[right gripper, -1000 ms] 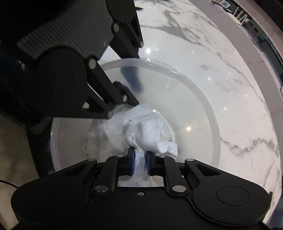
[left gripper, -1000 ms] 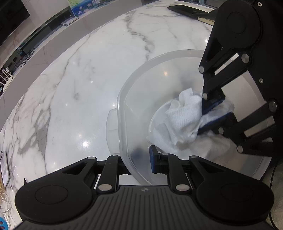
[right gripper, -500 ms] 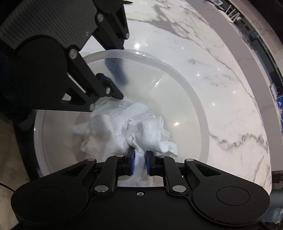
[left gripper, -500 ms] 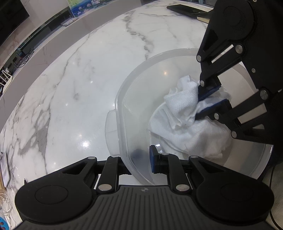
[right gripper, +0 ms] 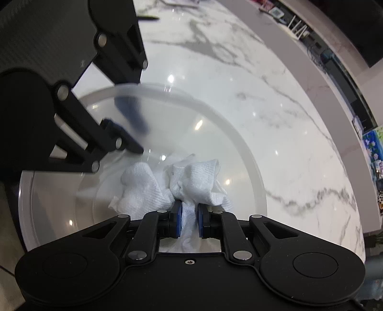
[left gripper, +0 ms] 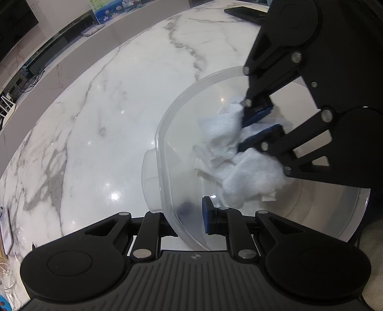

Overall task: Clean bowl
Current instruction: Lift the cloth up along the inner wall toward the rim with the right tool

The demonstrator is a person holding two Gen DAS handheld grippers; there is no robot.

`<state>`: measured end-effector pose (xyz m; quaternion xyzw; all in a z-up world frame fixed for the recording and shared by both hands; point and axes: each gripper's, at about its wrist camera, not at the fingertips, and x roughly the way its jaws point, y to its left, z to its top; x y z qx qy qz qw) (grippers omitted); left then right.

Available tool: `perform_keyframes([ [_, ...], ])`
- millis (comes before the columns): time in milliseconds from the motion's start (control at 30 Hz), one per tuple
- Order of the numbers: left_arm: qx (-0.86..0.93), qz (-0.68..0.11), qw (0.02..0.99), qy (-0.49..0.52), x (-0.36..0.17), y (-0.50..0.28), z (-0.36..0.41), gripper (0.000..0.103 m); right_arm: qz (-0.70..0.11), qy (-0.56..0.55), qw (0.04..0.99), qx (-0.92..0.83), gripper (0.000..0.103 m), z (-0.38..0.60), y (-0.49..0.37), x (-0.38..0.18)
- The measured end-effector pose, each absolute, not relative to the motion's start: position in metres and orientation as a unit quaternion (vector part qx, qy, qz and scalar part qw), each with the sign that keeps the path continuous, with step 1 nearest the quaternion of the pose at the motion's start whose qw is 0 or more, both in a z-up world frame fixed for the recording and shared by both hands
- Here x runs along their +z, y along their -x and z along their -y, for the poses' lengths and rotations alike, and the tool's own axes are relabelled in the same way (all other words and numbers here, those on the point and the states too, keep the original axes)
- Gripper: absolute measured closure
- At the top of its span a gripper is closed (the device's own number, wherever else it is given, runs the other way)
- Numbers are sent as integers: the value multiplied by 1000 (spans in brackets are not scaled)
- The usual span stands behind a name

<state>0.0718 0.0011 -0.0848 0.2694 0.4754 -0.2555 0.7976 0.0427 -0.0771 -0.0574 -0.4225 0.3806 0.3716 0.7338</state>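
A clear plastic bowl (left gripper: 165,153) stands tilted on the white marble counter (left gripper: 107,114). My left gripper (left gripper: 191,215) is shut on the bowl's near rim, one pad inside and one outside the wall. My right gripper (right gripper: 189,215) is shut on a crumpled white cloth (right gripper: 191,181) and presses it against the bowl's inner wall (right gripper: 239,153). In the left wrist view the right gripper (left gripper: 258,124) reaches into the bowl from the right with the cloth (left gripper: 239,158) bunched around its blue pads. In the right wrist view the left gripper (right gripper: 129,134) clamps the far left rim.
A dark flat phone-like object (left gripper: 244,13) lies at the counter's far edge. The counter's curved edge (left gripper: 36,95) runs along the left. Shelves with cables and small items stand beyond the counter (right gripper: 335,59).
My right gripper has carried the cloth across the bowl's inside, from near the bottom up toward the far wall. The left gripper has kept its hold on the rim.
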Motion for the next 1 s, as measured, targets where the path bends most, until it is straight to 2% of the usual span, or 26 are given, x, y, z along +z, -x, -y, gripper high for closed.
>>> perform_keyframes([
  [233,-257,-476,798,-266,-85,-72,-1,89,-363,391,750,391,93,71,-53,-60],
  [633,-255,-475,799,-265,-84,-67,4,89,-340,305,776,434,92,74,-62,-28],
  [833,-255,-474,799,-267,-83,-65,5,89,-302,270,795,452,92,77,-59,-7],
  [1000,-256,-475,799,-266,-83,-64,5,89,-293,277,793,458,92,72,-53,-10],
])
